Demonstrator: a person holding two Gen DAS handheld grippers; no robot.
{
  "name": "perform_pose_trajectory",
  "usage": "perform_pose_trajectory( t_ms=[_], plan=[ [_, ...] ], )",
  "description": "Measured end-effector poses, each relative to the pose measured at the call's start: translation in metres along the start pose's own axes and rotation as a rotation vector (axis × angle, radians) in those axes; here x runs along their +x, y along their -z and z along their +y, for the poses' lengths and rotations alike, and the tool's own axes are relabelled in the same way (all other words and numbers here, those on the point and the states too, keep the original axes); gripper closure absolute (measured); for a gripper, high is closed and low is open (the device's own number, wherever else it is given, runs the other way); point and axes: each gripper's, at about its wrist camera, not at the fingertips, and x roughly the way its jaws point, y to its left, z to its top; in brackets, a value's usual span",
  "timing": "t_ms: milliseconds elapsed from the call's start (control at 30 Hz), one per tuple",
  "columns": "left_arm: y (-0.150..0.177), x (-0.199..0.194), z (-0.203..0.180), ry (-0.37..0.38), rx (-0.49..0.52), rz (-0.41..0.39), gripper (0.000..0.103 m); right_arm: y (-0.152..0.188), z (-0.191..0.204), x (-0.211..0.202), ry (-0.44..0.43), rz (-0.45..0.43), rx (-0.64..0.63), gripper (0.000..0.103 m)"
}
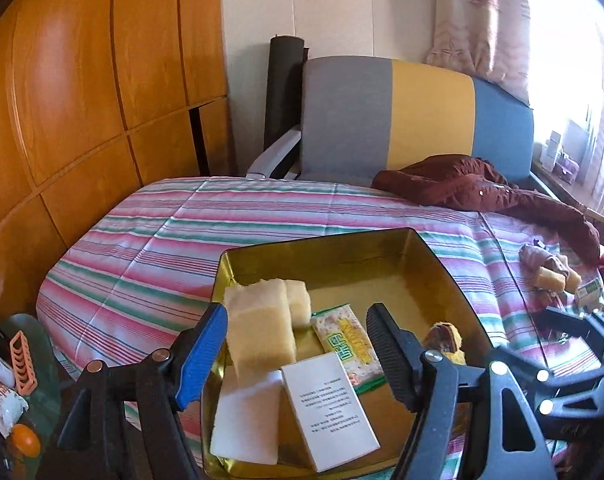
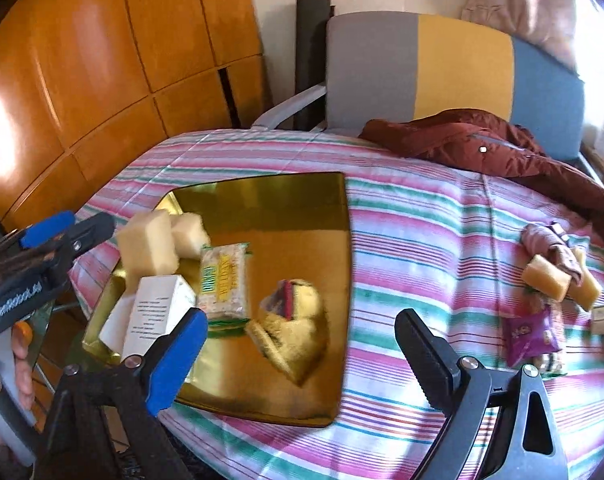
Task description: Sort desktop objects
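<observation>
We see a shiny gold tray (image 2: 302, 192) on the striped bedspread (image 2: 422, 240), holding pale yellow sponges (image 1: 261, 328), a white box (image 1: 326, 400) and cracker packet (image 1: 350, 344). Both our left gripper (image 1: 297, 340) and right gripper (image 2: 302, 340) gape wide, empty; more sponges (image 2: 546, 280) lie at three o'clock.

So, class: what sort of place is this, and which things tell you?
Most likely a bedroom: a bed with a striped quilt, a padded headboard and a wooden wardrobe. A gold tray rests on the quilt.
</observation>
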Motion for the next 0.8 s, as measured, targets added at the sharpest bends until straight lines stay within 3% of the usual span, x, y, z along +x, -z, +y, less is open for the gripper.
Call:
perform_pose_trajectory(
  t_ms=[800],
  plan=[
    [0.01,0.002,-0.074,0.15,0.148,0.05,0.029,0.006,-0.149,-0.043,0.281,-0.007,0.136,0.005]
  ],
)
